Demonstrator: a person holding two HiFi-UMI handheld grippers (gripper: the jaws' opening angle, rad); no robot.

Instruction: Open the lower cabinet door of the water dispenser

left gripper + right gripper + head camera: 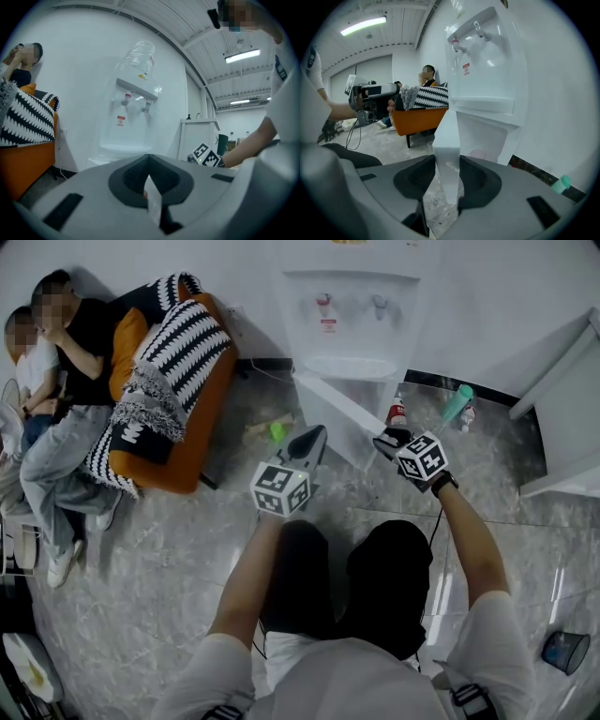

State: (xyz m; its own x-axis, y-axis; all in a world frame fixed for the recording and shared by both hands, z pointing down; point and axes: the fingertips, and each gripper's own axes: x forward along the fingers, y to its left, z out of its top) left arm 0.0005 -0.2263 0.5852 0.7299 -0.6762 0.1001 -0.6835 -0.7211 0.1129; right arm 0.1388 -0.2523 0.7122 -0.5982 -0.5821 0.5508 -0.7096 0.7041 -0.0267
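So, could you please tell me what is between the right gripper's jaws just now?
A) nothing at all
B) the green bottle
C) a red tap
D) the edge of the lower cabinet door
D: in the right gripper view the white edge of the lower cabinet door sits between the jaws of the right gripper, pads against it.

Two people (58, 371) sit on an orange sofa (194, 432) draped with a black-and-white striped blanket (184, 341); a teal plastic bottle (457, 402) stands on the grey marble floor (150, 587).
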